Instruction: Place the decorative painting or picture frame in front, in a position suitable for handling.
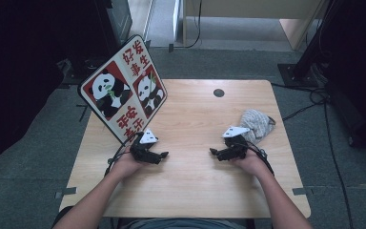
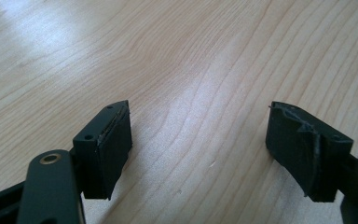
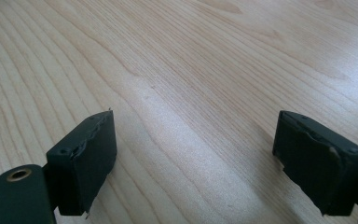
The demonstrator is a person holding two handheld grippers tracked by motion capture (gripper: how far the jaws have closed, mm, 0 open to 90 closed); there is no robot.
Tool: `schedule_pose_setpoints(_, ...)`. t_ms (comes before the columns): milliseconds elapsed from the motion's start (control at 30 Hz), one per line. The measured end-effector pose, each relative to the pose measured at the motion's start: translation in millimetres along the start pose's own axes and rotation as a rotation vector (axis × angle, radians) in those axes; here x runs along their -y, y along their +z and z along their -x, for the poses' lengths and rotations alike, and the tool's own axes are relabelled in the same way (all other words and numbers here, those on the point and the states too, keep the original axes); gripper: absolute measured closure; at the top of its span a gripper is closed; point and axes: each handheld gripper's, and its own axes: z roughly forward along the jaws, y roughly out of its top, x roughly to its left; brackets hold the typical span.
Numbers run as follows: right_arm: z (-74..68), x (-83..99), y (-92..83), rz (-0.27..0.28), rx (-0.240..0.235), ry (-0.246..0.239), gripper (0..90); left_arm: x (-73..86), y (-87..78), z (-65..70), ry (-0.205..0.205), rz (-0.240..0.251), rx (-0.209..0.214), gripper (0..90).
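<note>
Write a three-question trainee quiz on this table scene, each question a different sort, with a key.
1. True or false: the left gripper is shut on the panda board.
2. Multiple choice: the grey cloth lies (A) just beyond the right gripper, (B) under the panda board, (C) at the near edge of the table.
3. Fill in: between the jaws of each gripper there is only bare ____.

Key
1. False: in the left gripper view its jaws stand open over bare wood, and the board stands apart at the far left of the table.
2. A.
3. Table: both gripper views show wood grain and nothing held.
</note>
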Motion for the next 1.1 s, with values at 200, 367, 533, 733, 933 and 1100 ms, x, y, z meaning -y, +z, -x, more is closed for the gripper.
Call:
schedule_pose_setpoints(200,0.7,0.6,-0.4,-0.001,0.018,0.017,12.3,0.0,0.0,0.0,0.0,0.0,0.0,22.4)
schedule_pose_setpoints(367,1.8,1.3,-1.1,0.0,0.04,0.036,12.1,-0.2,0.2,0.5,-0.002,-0.001,-0.002,21.9)
schedule_pose_setpoints(533,1.6,1.3,-1.3,-0.001,0.042,0.039,12.1,-0.1,0.4,0.6,-0.004,0.001,-0.002,21.9)
schedule_pose_setpoints(733,1.7,1.6,-1.4,-0.001,0.045,0.041,11.7,-0.1,0.4,0.6,-0.004,0.002,-0.003,21.8)
schedule_pose_setpoints(933,1.8,2.0,-1.7,0.001,0.047,0.042,11.6,-0.1,0.5,0.6,-0.004,0.002,-0.002,21.8)
schedule_pose_setpoints(1100,1.8,2.1,-1.7,0.002,0.048,0.042,11.6,-0.3,0.6,0.7,-0.005,0.0,-0.004,21.0)
